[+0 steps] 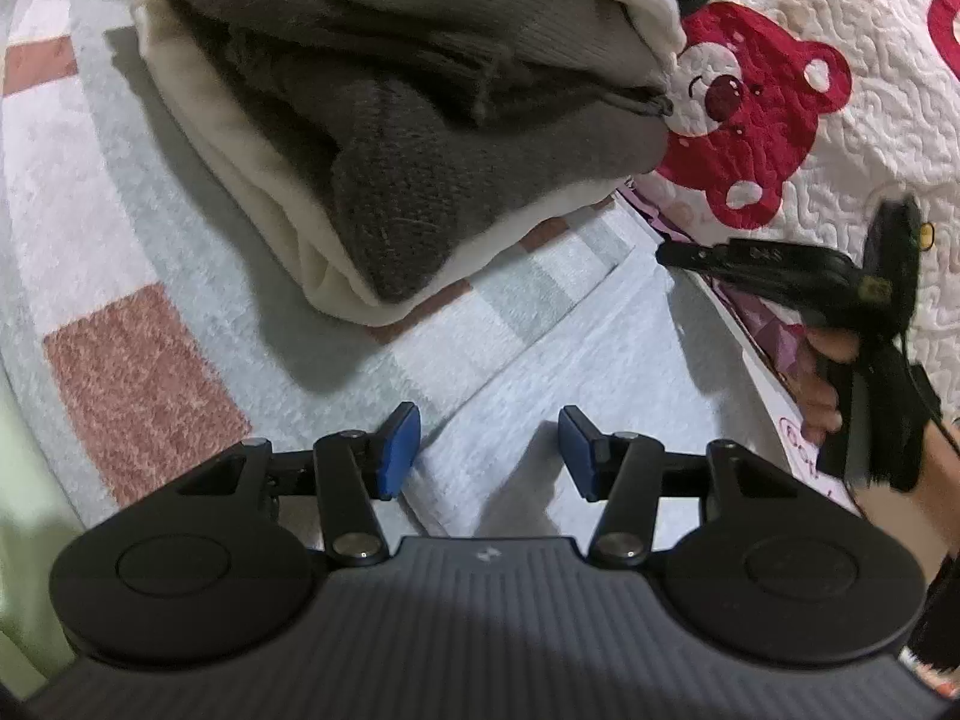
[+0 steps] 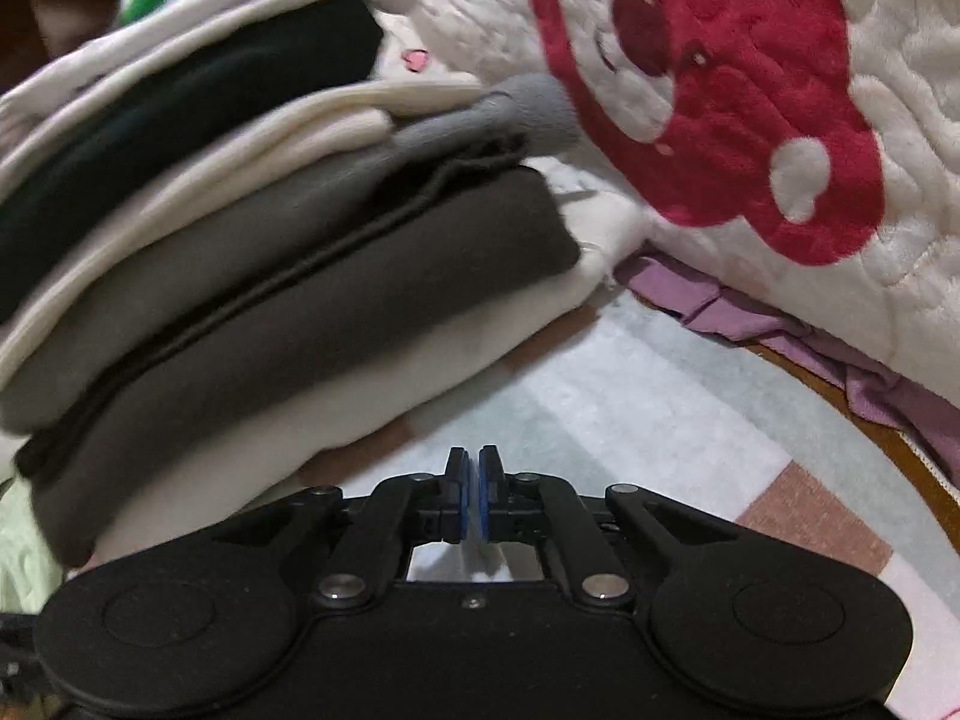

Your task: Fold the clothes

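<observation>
A stack of folded clothes [image 1: 390, 180] in cream, grey and dark grey lies on a checked rug [image 1: 120, 228]. In front of it a white folded cloth [image 1: 570, 360] lies flat. My left gripper [image 1: 489, 450] hovers open over the near edge of this cloth, blue pads wide apart with nothing between them. My right gripper [image 1: 666, 253], held by a hand [image 1: 822, 384], points at the cloth's far right corner. In the right wrist view the right gripper [image 2: 475, 489] is shut, pads together, and I see nothing between them. The stack [image 2: 270, 300] fills that view's left.
A white quilt with a red bear [image 1: 750, 120] lies to the right of the stack, also in the right wrist view as the quilt [image 2: 690, 90]. A purple cloth [image 2: 780, 324] pokes out under its edge. The rug [image 2: 660, 396] spreads ahead of the right gripper.
</observation>
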The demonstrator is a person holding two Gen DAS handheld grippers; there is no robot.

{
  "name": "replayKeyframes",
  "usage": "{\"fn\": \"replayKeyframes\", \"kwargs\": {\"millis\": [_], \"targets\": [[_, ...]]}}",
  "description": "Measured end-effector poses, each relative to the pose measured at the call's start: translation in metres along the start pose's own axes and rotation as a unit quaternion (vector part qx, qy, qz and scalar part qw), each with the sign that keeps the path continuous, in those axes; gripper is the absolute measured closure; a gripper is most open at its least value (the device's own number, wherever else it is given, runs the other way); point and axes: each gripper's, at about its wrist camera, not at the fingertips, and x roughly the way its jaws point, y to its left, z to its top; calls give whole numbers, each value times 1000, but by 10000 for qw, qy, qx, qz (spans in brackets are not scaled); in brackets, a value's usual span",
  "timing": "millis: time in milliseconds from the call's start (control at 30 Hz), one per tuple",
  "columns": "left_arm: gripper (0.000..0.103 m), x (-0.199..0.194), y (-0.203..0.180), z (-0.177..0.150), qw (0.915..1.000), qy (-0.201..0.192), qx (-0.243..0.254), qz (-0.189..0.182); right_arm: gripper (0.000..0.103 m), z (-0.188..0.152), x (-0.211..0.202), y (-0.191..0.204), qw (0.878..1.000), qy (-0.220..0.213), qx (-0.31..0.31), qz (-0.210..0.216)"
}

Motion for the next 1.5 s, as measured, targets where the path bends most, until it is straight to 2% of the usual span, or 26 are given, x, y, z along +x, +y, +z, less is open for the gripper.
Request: {"fn": "replayKeyframes", "kwargs": {"millis": [167,233,300,333,400,433,533,567,600,633,767,933,1000,1067,1100,1133,1167,1233,1267,1333,1500], "targets": [[55,0,0,-1,10000,-41,29,-1,102,8,-2,-3,9998,99,158,-9],[67,0,-3,-1,9999,-66,127,59,102,11,-2,-4,9997,138,222,-13],[91,0,-6,-1,9996,-91,225,119,86,14,-3,-6,9994,178,285,-17],[92,0,-8,-1,9995,-103,275,149,63,15,-3,-6,9993,198,317,-19],[95,0,-11,-1,9990,-128,373,209,42,16,-5,-6,9991,258,343,2],[95,0,-12,-1,9987,-141,422,239,42,9,-8,-3,9991,358,219,53],[95,0,-17,-1,9977,-178,569,329,42,-13,-12,4,9978,575,-258,-209],[95,1,-18,-1,9973,-191,618,359,46,-20,-12,4,9974,544,-392,-258],[95,1,-20,0,9968,-203,667,389,94,-27,-13,3,9978,459,-448,-156],[95,1,-21,0,9963,-216,716,419,97,-32,-14,2,9982,352,-486,-84],[95,1,-27,0,9940,-265,911,539,98,-29,-25,3,9986,-251,-432,-178],[96,18,-25,1,9932,-161,921,694,100,-22,-7,-6,9972,10,-516,-532],[96,18,-27,0,9919,-178,991,776,103,-12,-6,-11,9932,-120,-377,-1091],[96,17,-28,0,9911,-165,1035,816,101,-3,-8,-16,9869,-260,-145,-1584],[95,17,-27,0,9916,-166,1001,800,94,1,-21,-24,9858,-366,282,-1614],[95,16,-25,0,9921,-167,967,785,92,3,-34,-31,9846,-467,665,-1548],[95,16,-26,0,9921,-164,958,792,92,-1,-51,-33,9872,-524,814,-1269],[95,16,-26,0,9922,-159,939,805,57,-23,-85,-27,9928,-454,471,-1003],[95,16,-26,0,9922,-156,930,812,53,-35,-102,-23,9944,-390,299,-933],[95,15,-26,1,9923,-151,912,826,54,-71,-129,-18,9934,-109,16,-1139],[94,14,-27,1,9919,-153,923,861,52,-151,-180,-11,9863,250,777,-1435]]}}
